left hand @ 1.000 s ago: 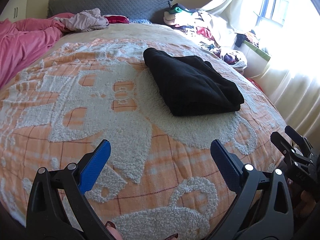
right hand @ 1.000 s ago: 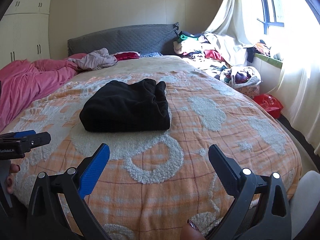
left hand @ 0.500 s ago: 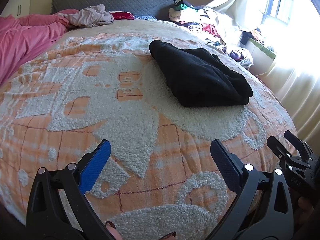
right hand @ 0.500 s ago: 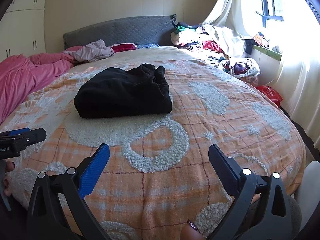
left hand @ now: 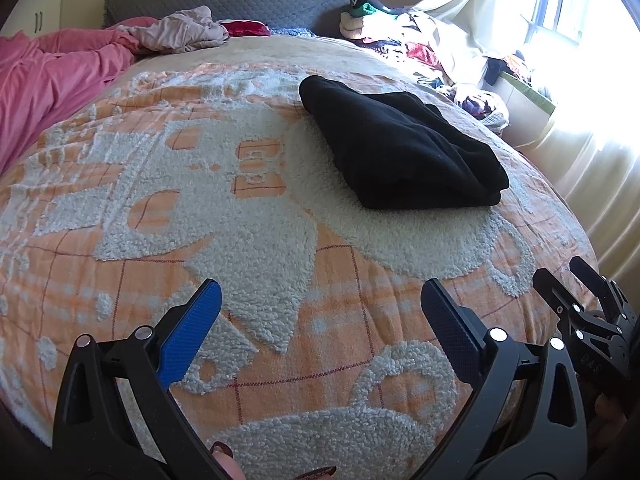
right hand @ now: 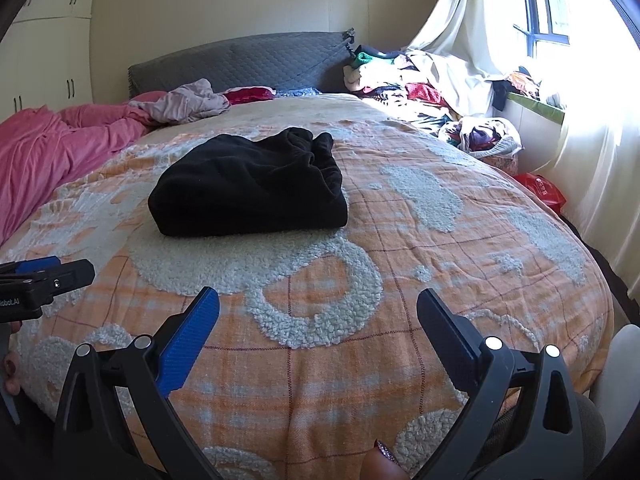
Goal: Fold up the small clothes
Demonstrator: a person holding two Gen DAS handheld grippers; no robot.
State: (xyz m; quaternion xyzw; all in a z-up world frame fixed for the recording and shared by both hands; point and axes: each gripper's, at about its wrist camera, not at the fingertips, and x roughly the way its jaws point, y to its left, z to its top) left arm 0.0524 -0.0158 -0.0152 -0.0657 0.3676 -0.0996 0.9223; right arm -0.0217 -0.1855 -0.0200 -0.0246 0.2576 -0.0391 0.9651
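Two grippers hang over the near end of your bed (right hand: 400,280), both empty. Going left to right: the pink duvet (right hand: 48,144) lies bunched along the left side; your left gripper (left hand: 320,308) has its jaws spread wide above the orange-and-white blanket (left hand: 160,184); the folded black garment (right hand: 248,188) rests flat mid-bed, well apart from either tool; your right gripper (right hand: 318,312) also holds its jaws wide; a heap of clothes (right hand: 424,84) sits beyond by the window.
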